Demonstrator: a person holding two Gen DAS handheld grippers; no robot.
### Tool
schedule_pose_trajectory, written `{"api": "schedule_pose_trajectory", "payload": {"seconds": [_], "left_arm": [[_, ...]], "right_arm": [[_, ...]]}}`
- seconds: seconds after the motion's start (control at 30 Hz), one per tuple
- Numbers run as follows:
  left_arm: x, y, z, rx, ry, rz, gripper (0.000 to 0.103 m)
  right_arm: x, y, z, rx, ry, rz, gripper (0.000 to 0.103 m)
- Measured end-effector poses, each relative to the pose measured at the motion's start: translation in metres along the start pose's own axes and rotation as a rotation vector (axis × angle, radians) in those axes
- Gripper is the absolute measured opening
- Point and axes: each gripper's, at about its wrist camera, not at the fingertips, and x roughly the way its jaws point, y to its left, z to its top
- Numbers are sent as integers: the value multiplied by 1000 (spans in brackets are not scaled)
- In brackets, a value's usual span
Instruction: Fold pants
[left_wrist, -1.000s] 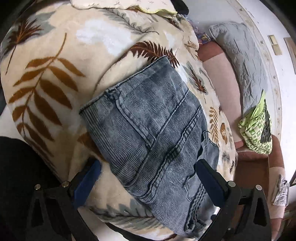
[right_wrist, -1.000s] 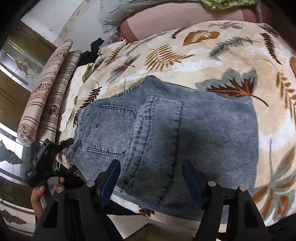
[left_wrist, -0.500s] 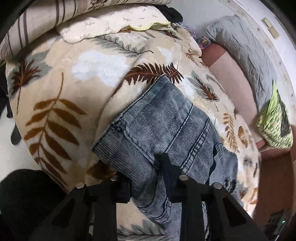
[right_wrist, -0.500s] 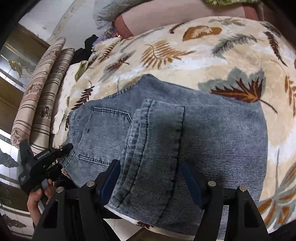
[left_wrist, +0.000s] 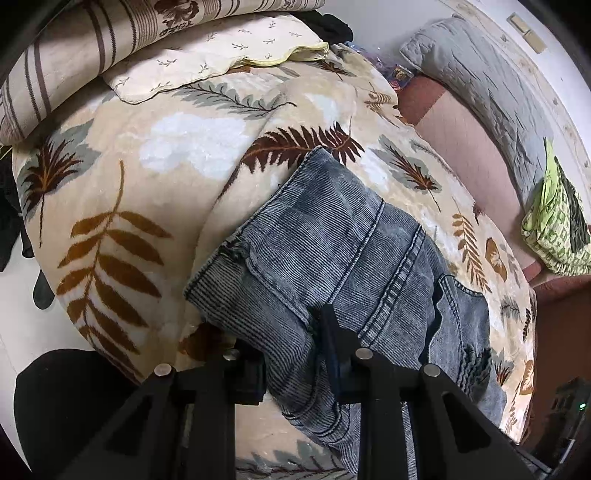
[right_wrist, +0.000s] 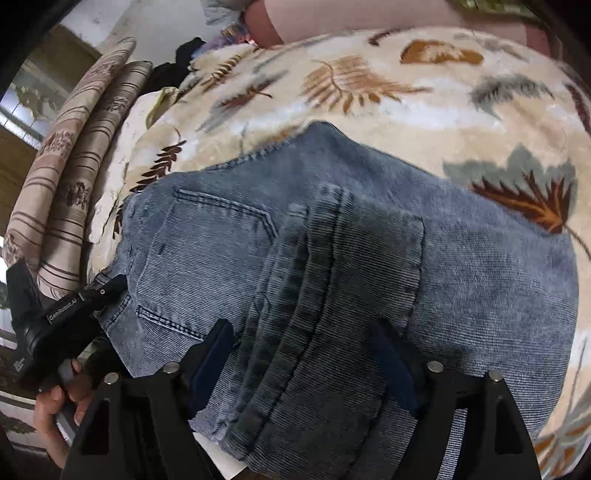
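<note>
Grey-blue denim pants (left_wrist: 351, 251) lie folded on a leaf-patterned blanket (left_wrist: 147, 177). My left gripper (left_wrist: 291, 343) is shut on the near edge of the pants at the waistband corner, with bunched denim pinched between its fingers. In the right wrist view the pants (right_wrist: 369, 240) show a back pocket and a thick folded ridge. My right gripper (right_wrist: 306, 354) straddles that ridge. Its jaws are opening, and the denim sits between the blue pads without being squeezed. The left gripper (right_wrist: 66, 317) and the hand (right_wrist: 55, 402) holding it appear at the far left of that view.
Striped pillows (left_wrist: 92, 55) and a cream pillowcase (left_wrist: 207, 62) lie beyond the blanket. A grey quilt (left_wrist: 480, 92), a pink cushion (left_wrist: 461, 140) and a green patterned cloth (left_wrist: 554, 229) sit to the right. Dark clothing (left_wrist: 66, 398) is at lower left.
The left gripper went from wide open around the pants to shut on their near edge. The right gripper came in lower over the folded ridge and its jaws spread slightly.
</note>
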Motion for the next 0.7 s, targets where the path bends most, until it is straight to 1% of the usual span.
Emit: {"api": "schedule_pose_trajectory", "payload": {"seconds": [0.03,0.13,0.2,0.23,0.3,0.33,0.4,0.47,0.57,0.7], "left_arm": [[1,0,0,-2,2,0,26],[2,-1,0,0,1,1,26],[3,-2,0,0,5,4,26],[4,-2,0,0,6,5,26],[4,-3,0,-2,9,5,27],[5,-3,0,6,9,11,28],[5,-2,0,10,8,9,28],[5,-2,1,4,10,9,28],[6,-4,0,11,7,21,28],[5,-6,0,18,4,35,28]], "right_arm": [[-3,3,1,-6,3,-5,81],[-25,9,9,20,-69,60,81],[-29,13,13,10,-90,83,81],[-19,11,13,14,-67,77,82],[18,1,11,16,43,64,83],[17,1,9,-12,1,65,84],[5,5,9,4,-5,69,84],[-8,1,10,52,-5,109,84],[-28,-17,-2,108,-51,111,84],[-42,-34,-15,178,-56,180,84]]}}
